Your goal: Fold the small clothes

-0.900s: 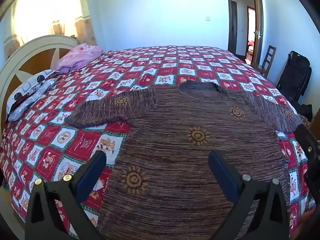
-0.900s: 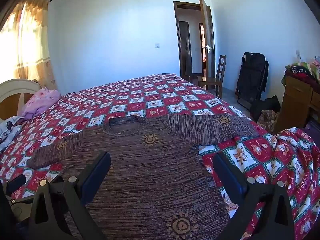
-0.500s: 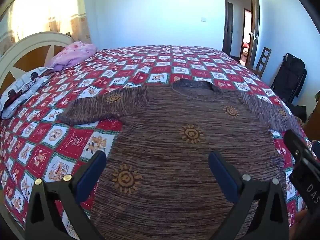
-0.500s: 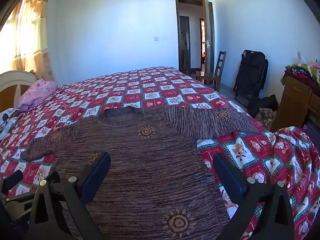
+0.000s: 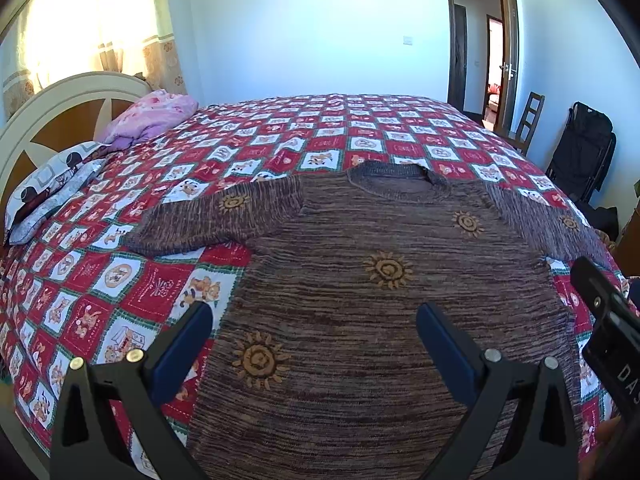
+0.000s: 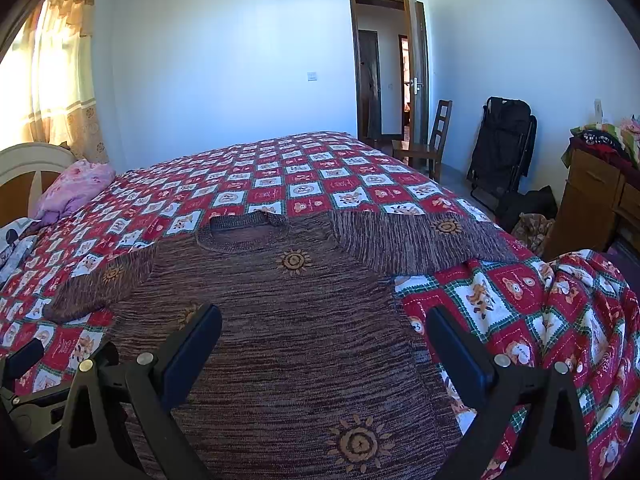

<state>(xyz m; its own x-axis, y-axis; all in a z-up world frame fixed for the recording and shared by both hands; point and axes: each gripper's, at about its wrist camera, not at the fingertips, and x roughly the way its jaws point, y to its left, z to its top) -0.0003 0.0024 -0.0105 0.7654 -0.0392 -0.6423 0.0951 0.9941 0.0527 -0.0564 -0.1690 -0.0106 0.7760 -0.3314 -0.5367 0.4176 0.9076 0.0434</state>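
Both grippers have come closer over the brown knitted sweater with sun patterns point(image 5: 360, 280), flat on the red checked bed point(image 5: 100, 300). Left gripper point(image 5: 314, 336) and right gripper point(image 6: 324, 336) are wide open, holding nothing. Each sleeve sticks out sideways, one nearer each gripper.

Pale blue walls point(image 6: 224, 80) close in a bedroom lit by sun through a patterned curtain point(image 5: 92, 24) behind the bed's cream headboard point(image 5: 48, 108). At the far right an open door point(image 6: 416, 64) – beside it a wooden chair point(image 6: 436, 140), a folded black stroller point(image 6: 502, 148) and a brown dresser point(image 6: 592, 200).
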